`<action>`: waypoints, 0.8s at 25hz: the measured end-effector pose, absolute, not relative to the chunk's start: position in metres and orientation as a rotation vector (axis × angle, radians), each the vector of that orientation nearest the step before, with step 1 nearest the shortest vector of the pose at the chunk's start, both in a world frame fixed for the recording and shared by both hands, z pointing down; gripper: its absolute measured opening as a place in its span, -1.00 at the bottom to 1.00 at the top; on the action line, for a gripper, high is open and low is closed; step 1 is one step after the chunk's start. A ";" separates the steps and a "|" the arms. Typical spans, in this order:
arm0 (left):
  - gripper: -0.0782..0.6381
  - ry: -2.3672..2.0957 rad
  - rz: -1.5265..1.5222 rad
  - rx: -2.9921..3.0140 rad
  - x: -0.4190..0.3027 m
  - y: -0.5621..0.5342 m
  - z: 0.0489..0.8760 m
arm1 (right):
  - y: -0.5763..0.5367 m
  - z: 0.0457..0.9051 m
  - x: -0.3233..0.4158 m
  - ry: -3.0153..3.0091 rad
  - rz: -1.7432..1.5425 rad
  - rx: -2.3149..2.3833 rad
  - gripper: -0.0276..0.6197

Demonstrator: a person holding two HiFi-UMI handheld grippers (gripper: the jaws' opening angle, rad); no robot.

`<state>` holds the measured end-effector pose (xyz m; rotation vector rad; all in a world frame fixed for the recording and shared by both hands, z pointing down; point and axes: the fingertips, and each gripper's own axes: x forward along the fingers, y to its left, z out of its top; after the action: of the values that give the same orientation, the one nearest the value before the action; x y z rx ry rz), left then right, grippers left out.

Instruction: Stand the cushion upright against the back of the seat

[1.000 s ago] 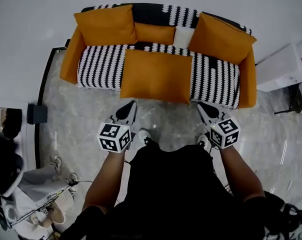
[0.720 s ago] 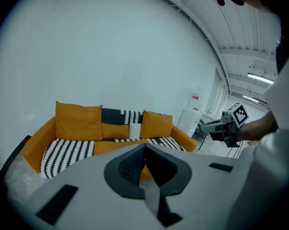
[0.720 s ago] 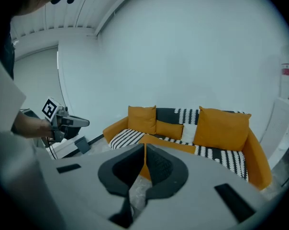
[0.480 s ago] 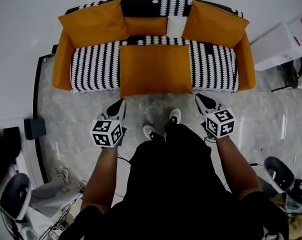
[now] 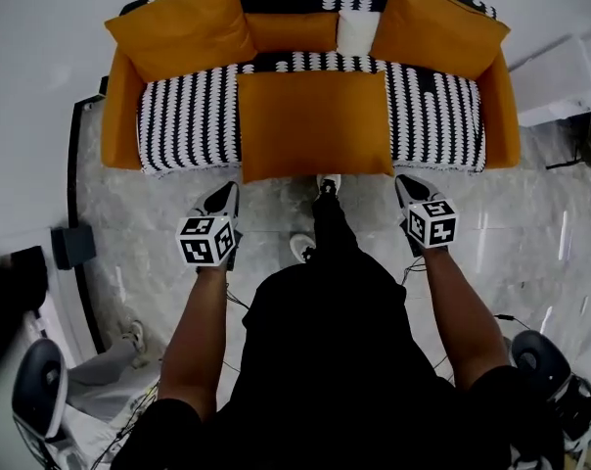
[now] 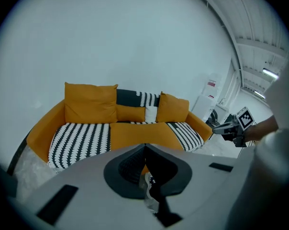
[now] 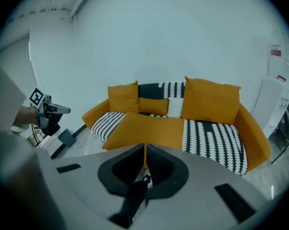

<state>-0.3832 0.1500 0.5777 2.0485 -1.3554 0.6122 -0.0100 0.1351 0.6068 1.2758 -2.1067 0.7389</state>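
Against the pale wall stands the orange-and-striped sofa (image 5: pixel 188 125). The large orange cushion (image 5: pixel 312 123) lies flat on the middle of its seat — nothing of the task looks done yet. Just short of the seat's front edge hover the left gripper (image 5: pixel 222 197) and right gripper (image 5: pixel 410 186), jaws together and empty — grasping and raising are left.

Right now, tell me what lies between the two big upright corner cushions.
Head view shows a small orange cushion and a small white cushion, side by side.

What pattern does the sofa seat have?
Black and white stripes cover the sofa seat; the head view shows it best.
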 end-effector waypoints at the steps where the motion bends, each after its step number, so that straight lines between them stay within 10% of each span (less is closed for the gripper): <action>1: -0.73 -1.349 0.624 2.032 -0.384 0.149 0.589 | 0.132 0.619 -0.007 -2.089 0.738 1.273 -0.79; 20: -0.52 -1.309 0.900 1.725 -0.428 0.140 0.798 | 0.115 0.816 0.039 -1.749 0.814 1.145 -0.57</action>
<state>-0.4282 0.1398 0.7983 1.7250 -1.3094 0.8998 0.0391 0.1146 0.8164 1.1448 -1.7487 0.8139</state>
